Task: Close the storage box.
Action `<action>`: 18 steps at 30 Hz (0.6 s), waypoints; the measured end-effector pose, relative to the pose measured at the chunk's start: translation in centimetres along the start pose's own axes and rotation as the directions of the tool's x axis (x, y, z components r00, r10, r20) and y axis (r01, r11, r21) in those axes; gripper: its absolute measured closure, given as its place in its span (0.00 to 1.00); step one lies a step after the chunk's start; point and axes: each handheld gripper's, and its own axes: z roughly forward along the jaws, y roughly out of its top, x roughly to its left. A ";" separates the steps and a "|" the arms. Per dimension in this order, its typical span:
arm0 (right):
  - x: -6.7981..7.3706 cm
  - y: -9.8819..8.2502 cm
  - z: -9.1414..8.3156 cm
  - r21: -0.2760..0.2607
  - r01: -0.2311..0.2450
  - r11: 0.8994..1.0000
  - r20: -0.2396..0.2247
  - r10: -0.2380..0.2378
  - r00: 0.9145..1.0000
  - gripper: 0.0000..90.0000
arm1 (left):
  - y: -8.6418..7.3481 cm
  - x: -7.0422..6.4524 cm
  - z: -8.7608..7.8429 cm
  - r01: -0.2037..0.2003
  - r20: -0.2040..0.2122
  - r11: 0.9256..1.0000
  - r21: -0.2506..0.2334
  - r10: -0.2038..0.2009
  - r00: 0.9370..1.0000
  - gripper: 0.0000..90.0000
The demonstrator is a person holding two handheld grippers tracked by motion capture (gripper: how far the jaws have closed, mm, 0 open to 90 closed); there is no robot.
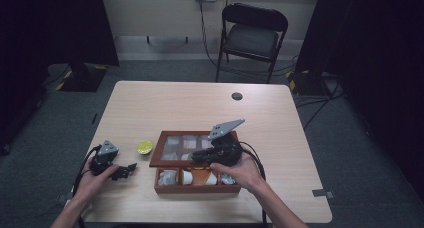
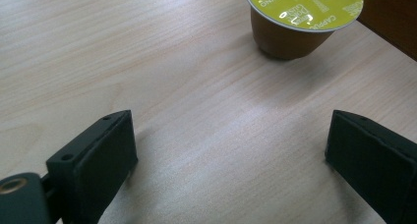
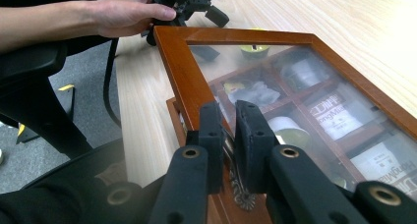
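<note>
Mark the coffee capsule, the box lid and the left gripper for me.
coffee capsule (image 2: 305,5), left gripper view, on its yellow foil top.
box lid (image 3: 179,62), right gripper view, on its wooden frame.
left gripper (image 1: 131,168), high view, between its fingertips.

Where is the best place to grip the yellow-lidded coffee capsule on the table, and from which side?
Probably grip the coffee capsule across its brown tapered body, just under the wider foil rim. Come level from the open left gripper, which already faces it; the capsule stands upright, with bare table between.
</note>
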 end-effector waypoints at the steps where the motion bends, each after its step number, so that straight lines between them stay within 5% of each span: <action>1: 0.0 0.0 0.0 -0.002 0.001 1.000 0.002 -0.001 1.000 0.91 | 0.0 0.0 0.0 -0.002 0.001 1.000 0.001 0.002 1.000 0.04; 18: 0.7 -1.5 1.3 0.060 0.010 0.998 -0.002 -0.010 1.000 0.91 | 0.1 0.1 0.1 -0.007 -0.003 1.000 0.005 0.007 1.000 0.03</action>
